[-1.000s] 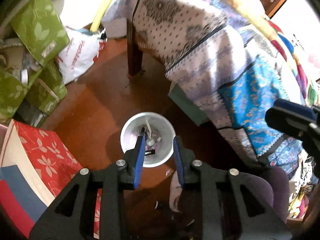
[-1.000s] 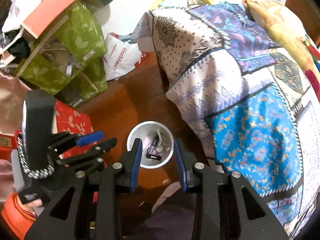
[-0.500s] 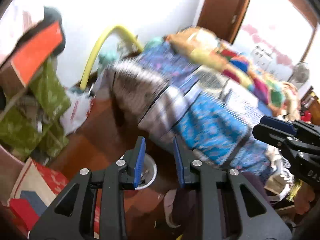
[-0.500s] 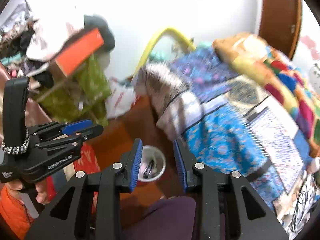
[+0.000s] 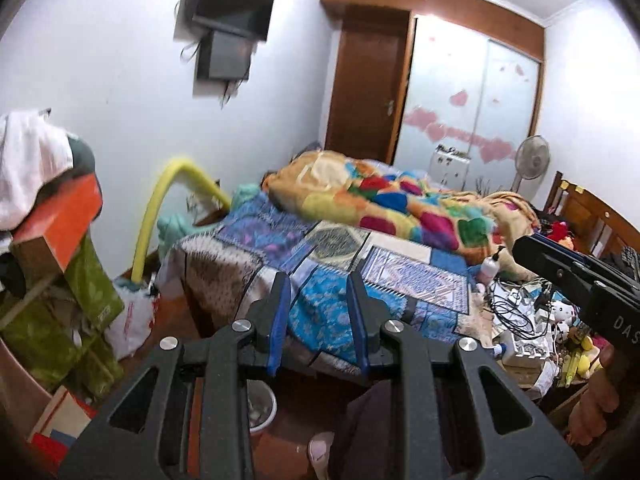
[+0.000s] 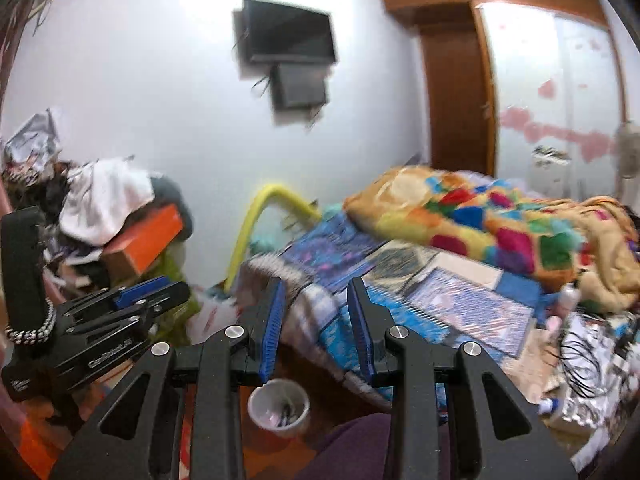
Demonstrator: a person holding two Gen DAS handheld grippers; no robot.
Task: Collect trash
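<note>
A white trash bin [image 6: 279,400] with several bits of litter in it stands on the brown floor at the foot of the bed. In the left wrist view the bin [image 5: 262,404] is partly hidden behind my fingers. My left gripper [image 5: 318,320] is open and holds nothing, raised over the floor and pointing across the bed. My right gripper [image 6: 316,328] is also open and empty, beside it at about the same height. Each gripper shows in the other's view: the left gripper [image 6: 176,286] at the left edge, the right gripper [image 5: 532,246] at the right edge.
A bed [image 5: 328,308] with a patterned sheet and a colourful blanket [image 5: 400,204] fills the middle. Cables, a small bottle [image 5: 490,268] and loose clutter [image 5: 528,340] lie on its near right side. Stacked boxes and green bags [image 5: 60,280] crowd the left wall. A person's leg shows below.
Both grippers have risen and tilted up from looking down into the bin to looking across the room. The bin has dropped to the bottom of both views. The jaws stay as they were.
</note>
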